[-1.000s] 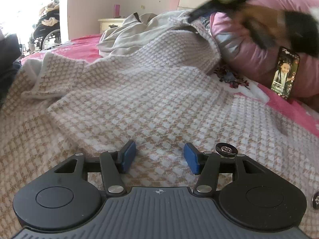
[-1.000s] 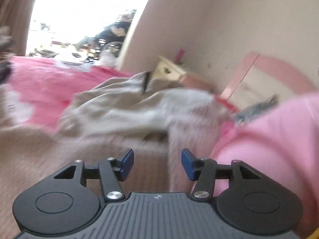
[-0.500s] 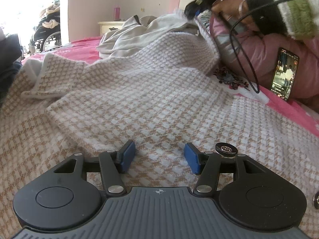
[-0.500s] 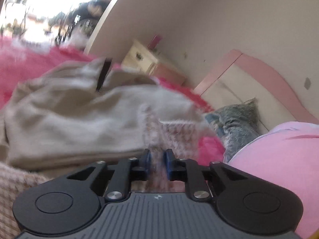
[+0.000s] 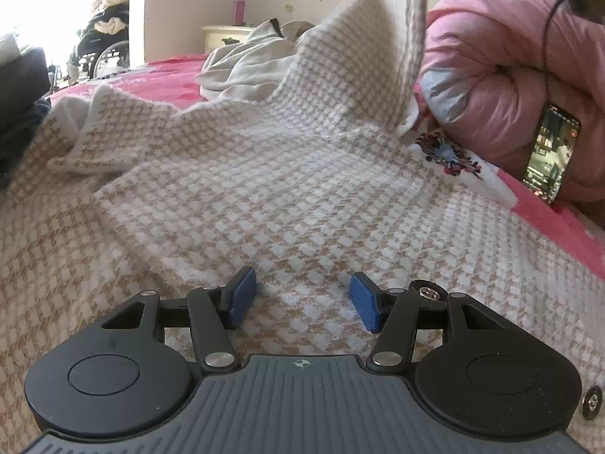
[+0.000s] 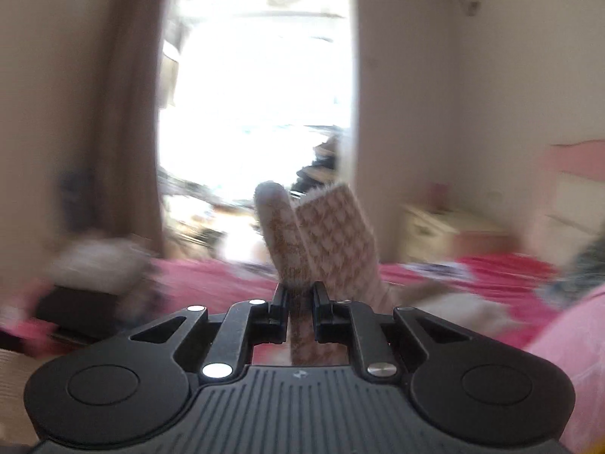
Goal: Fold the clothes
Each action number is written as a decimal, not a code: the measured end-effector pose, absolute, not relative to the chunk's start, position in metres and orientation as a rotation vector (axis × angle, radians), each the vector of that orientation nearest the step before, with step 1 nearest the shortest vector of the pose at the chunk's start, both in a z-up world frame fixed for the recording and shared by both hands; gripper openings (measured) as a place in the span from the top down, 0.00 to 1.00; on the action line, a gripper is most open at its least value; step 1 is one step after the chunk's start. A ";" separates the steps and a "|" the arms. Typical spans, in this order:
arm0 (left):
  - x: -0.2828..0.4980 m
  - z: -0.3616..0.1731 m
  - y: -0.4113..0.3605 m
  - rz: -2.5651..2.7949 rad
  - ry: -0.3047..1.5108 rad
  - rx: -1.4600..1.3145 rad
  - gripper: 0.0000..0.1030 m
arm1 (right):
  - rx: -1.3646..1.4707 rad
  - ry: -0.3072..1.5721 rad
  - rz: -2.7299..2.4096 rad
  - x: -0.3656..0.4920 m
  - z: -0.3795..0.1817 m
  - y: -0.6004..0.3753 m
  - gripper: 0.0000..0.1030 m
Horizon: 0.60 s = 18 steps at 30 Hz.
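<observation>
A beige-and-white houndstooth knit garment (image 5: 264,174) lies spread over the pink bed. My left gripper (image 5: 302,297) rests low on it, open, blue pads apart with only flat cloth between them. The garment's far right sleeve (image 5: 393,38) is lifted high into the air. In the right wrist view my right gripper (image 6: 295,302) is shut on that sleeve's end (image 6: 321,242), which sticks up past the fingers. That view is motion-blurred. The right gripper itself is out of the left wrist view.
A grey-beige garment (image 5: 249,64) lies crumpled behind the knit one. A person's pink padded jacket (image 5: 503,75) fills the right side, with a lit phone (image 5: 550,155) propped against it. A cream nightstand (image 5: 227,36) stands by the far wall. Dark items (image 5: 19,87) sit at left.
My right gripper shut on the sleeve's end and has pulled it up off the bed, swinging toward the window. The left gripper has stayed put, open.
</observation>
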<state>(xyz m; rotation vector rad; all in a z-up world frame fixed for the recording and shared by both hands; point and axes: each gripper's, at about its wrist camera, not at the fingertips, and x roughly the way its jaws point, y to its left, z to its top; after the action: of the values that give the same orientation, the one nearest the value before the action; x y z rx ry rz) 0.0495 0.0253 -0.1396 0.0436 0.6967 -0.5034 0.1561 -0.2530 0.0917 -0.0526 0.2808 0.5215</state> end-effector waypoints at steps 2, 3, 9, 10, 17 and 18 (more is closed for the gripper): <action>0.050 -0.139 0.026 -0.502 0.702 0.037 0.46 | -0.027 0.303 0.642 0.129 0.095 -0.250 0.87; 0.050 -0.139 0.026 -0.502 0.705 0.034 0.46 | -0.035 0.336 0.686 0.118 0.090 -0.249 0.87; 0.054 -0.137 0.035 -0.517 0.723 -0.032 0.46 | -0.084 0.537 0.945 0.049 0.057 -0.244 0.87; 0.055 -0.136 0.037 -0.521 0.727 -0.048 0.46 | -0.092 0.571 0.989 0.037 0.052 -0.243 0.87; 0.057 -0.130 0.054 -0.547 0.768 -0.177 0.47 | -0.235 1.006 0.965 -0.012 -0.057 -0.242 0.83; 0.056 -0.129 0.057 -0.550 0.774 -0.197 0.47 | -0.208 1.039 0.934 -0.017 -0.066 -0.245 0.82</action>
<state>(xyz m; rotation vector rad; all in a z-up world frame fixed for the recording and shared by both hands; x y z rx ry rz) 0.0562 0.0569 -0.1289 -0.1973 0.7742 -0.5504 -0.0171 -0.2449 -0.0665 -0.2076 1.0385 0.9340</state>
